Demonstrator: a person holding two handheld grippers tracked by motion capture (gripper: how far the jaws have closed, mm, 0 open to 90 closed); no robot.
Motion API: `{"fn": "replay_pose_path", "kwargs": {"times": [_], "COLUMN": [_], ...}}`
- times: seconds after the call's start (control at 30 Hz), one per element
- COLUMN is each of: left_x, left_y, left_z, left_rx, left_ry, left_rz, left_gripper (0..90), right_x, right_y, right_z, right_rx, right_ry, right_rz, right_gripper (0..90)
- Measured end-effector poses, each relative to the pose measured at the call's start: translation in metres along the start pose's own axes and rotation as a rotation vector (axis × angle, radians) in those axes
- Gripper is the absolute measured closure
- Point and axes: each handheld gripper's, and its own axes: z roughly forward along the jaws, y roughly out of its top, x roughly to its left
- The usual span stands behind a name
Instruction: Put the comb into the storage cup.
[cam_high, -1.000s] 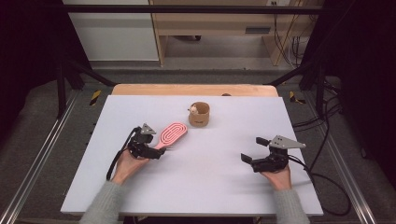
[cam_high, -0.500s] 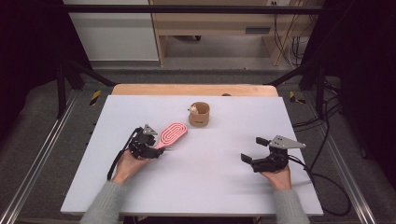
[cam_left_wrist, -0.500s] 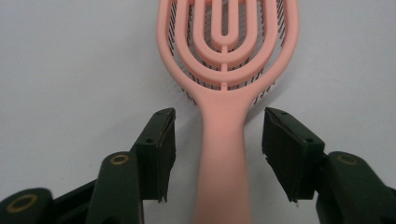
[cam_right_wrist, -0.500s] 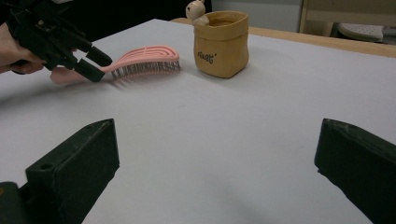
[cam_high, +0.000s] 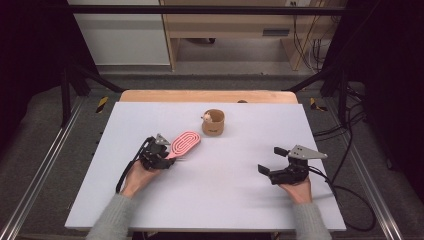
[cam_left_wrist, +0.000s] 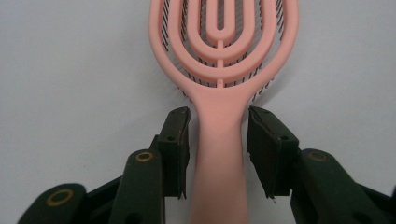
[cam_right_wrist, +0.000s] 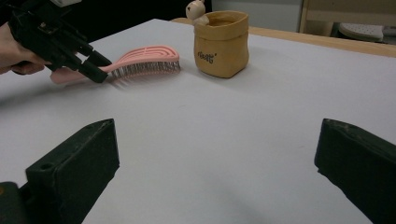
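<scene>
Pink hairbrush (cam_high: 183, 143) lies bristles-down left of the tabletop's (cam_high: 230, 200) middle, the cup (cam_high: 213, 122) just beyond. Left hand-held gripper (cam_left_wrist: 218, 135) straddles its handle, jaws spread, not yet pinching. Right hand-held gripper (cam_high: 267, 161) waits wide open near the right edge. Closing off-centre could twist the brush away.

A lab recording bay: a white worktop (cam_high: 210, 200) inside a black metal frame (cam_high: 200, 9), dark curtains, loose cables (cam_high: 350, 125) trailing on grey floor.

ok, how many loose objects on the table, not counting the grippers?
2. A pink hairbrush lies left of centre, its handle between the left gripper's jaws. A tan pouch holding a small figurine stands behind it.
</scene>
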Motion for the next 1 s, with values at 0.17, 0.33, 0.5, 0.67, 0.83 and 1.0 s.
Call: {"fn": "replay_pose_path", "kwargs": {"times": [0.17, 0.33, 0.5, 0.67, 0.83, 1.0], "left_x": [-0.0001, -0.001, -0.0015, -0.0025, -0.0024, -0.003], "left_y": [0.0004, 0.0012, 0.0029, 0.004, 0.0047, 0.0049], "left_z": [0.0002, 0.0012, 0.0029, 0.0041, 0.0044, 0.0046], "left_rx": [0.004, 0.013, 0.022, 0.028, 0.033, 0.034], "left_ry": [0.005, 0.013, 0.022, 0.029, 0.033, 0.037], "left_rz": [0.003, 0.013, 0.023, 0.026, 0.032, 0.035], "left_gripper": [63.0, 65.0, 66.1, 67.3, 67.8, 68.2], "right_x": [-0.0001, 0.0, -0.0001, -0.0002, -0.0003, -0.0003], "right_y": [0.0, 0.0, -0.0002, -0.0001, 0.0, 0.0], "right_z": [0.0, 0.0, 0.0005, 0.0002, 0.0002, 0.0003], "right_rx": [0.0, 0.0, 0.002, 0.001, 0.002, 0.001], "right_ry": [0.0, 0.0, 0.001, 0.002, 0.001, 0.001], "right_rz": [-0.001, 0.0, 0.0, 0.001, 0.002, 0.002], "right_gripper": [0.2, 0.2, 0.2, 0.2, 0.2, 0.2]}}
